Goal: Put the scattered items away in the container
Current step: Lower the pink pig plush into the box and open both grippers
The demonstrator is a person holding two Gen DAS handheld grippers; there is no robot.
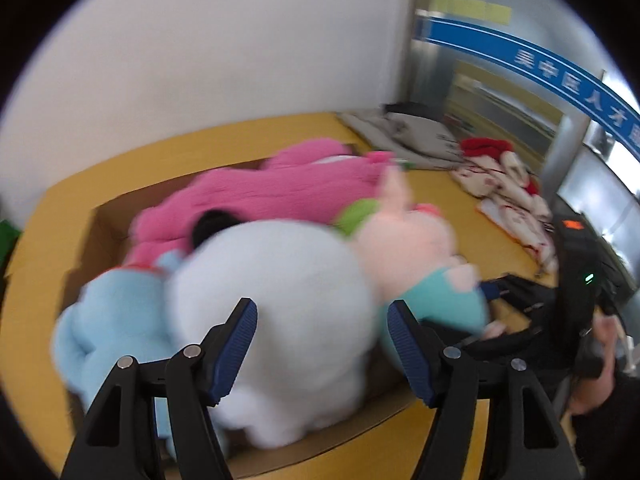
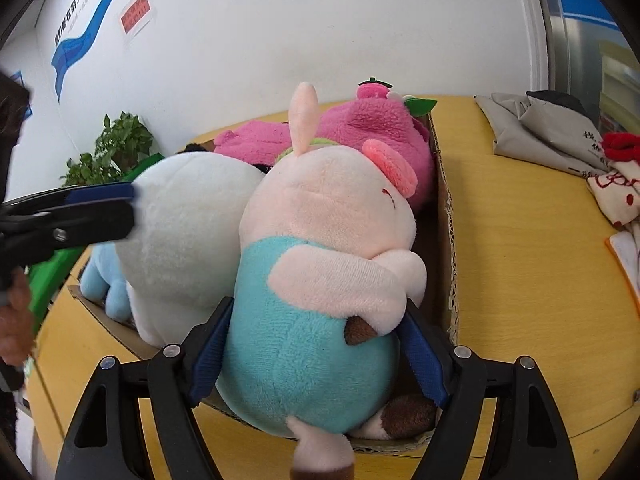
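A cardboard box on the yellow table holds several plush toys. My right gripper is shut on a pale pink pig plush in a teal outfit, which lies in the box's near right side; the pig also shows in the left wrist view. My left gripper is open, its fingers astride a white plush without clamping it; the white plush shows in the right wrist view. A pink plush lies at the back and a light blue plush at the left.
Folded grey cloth and red-and-white fabric items lie on the table to the right of the box. A potted plant and a green bag stand beyond the table's left edge. A white wall is behind.
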